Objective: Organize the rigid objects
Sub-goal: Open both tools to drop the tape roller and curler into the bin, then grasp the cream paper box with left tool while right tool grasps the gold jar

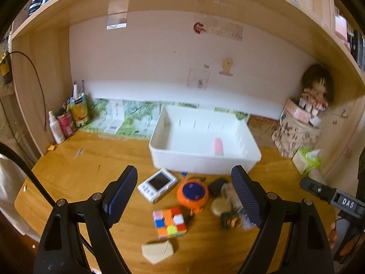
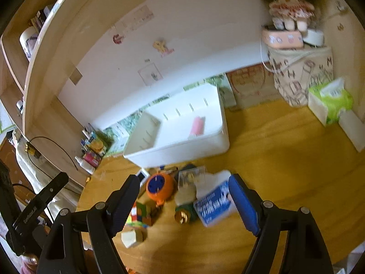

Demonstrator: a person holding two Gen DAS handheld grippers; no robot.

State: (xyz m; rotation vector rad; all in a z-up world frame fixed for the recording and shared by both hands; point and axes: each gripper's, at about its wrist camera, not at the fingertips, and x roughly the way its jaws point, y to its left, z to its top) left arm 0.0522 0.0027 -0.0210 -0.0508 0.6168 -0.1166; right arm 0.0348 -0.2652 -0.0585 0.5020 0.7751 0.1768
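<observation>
- Both claws stand spread and hold nothing: my left gripper (image 1: 186, 194) and right gripper (image 2: 183, 202) hang over the clutter on the desk (image 1: 79, 171).
- My left claw frames the cube (image 1: 170, 222), orange disc (image 1: 192, 193) and small screen device (image 1: 157, 185).
- White bin (image 1: 205, 162) sits behind them, touching nothing I can see; a pink tube (image 1: 218, 147) lies inside.
- Blue-printed pack (image 2: 215, 203) is blurred, its text unreadable.
- Green-and-gold thing (image 2: 183, 214) is too smeared to name.
- Beige block (image 1: 157, 251) lies nearest me.
</observation>
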